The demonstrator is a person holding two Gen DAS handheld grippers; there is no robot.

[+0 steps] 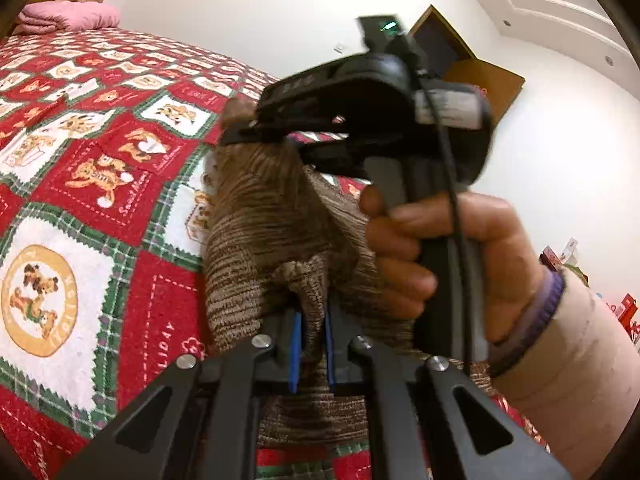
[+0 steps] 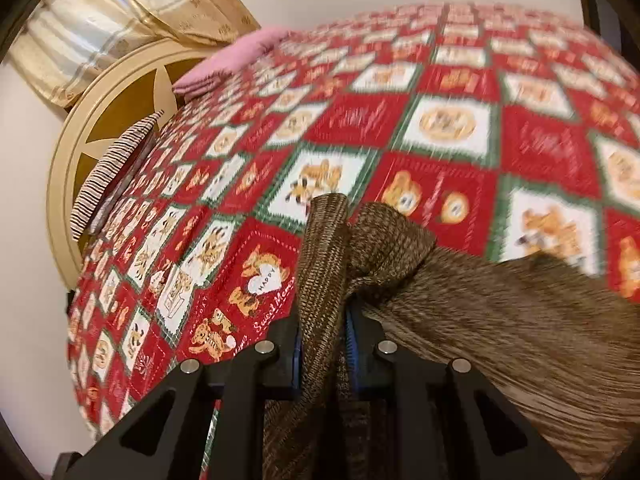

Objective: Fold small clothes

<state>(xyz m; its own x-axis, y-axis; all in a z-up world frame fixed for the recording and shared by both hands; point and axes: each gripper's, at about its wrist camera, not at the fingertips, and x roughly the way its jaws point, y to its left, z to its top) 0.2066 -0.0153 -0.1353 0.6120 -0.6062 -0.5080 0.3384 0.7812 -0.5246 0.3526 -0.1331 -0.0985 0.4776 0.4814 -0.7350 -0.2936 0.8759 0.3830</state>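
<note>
A small brown striped knit garment (image 1: 264, 216) hangs in the air above the bed between both grippers. My left gripper (image 1: 312, 344) is shut on a bunched part of it, cloth pinched between the blue pads. The right gripper (image 1: 280, 136) shows in the left wrist view, held by a hand, its jaws shut on the garment's upper edge. In the right wrist view my right gripper (image 2: 324, 344) is shut on a folded strip of the garment (image 2: 500, 320), which spreads off to the right.
A red, white and green teddy-bear quilt (image 2: 440, 120) covers the bed. A folded pink blanket (image 2: 240, 56) and a striped pillow (image 2: 112, 168) lie by the headboard (image 2: 120, 92). Curtains hang behind. A wooden door (image 1: 472, 72) stands open.
</note>
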